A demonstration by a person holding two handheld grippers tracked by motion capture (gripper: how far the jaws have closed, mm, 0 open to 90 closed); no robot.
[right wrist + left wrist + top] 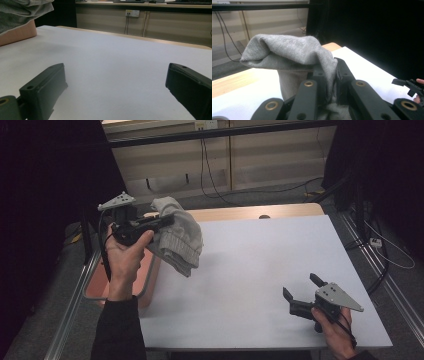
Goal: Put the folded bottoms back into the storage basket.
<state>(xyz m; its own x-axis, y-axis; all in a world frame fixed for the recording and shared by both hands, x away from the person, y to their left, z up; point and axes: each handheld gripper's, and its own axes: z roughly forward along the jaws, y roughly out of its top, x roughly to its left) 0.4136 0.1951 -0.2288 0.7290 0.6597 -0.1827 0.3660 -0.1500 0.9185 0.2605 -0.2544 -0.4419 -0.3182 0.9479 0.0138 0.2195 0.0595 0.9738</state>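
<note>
The left tool is raised above the left edge of the worktop, its jaws pinched on a grey knitted garment. In the left gripper view the two black jaws stand close together with a fold of the grey cloth clamped between them; the rest bunches up over the jaw tips and hangs down behind them. In the high view the garment droops from the tool in a loose bundle, clear of the worktop, partly over the white surface and partly over a pink bin that sits just beside the worktop's left edge. The left hand grips the tool's body from below.

The right tool rests low near the front right corner of the worktop, jaws spread wide with nothing between them. The right gripper view shows its two jaws well apart over bare white surface.

Between the two tools the white worktop lies open, from the hanging garment across to the right edge. A wooden strip shows along the far edge. Metal rails run along both sides of the worktop. Beyond the far edge stand pale cabinet panels with black cables hanging down to the grey floor; dark curtains close off both sides.
</note>
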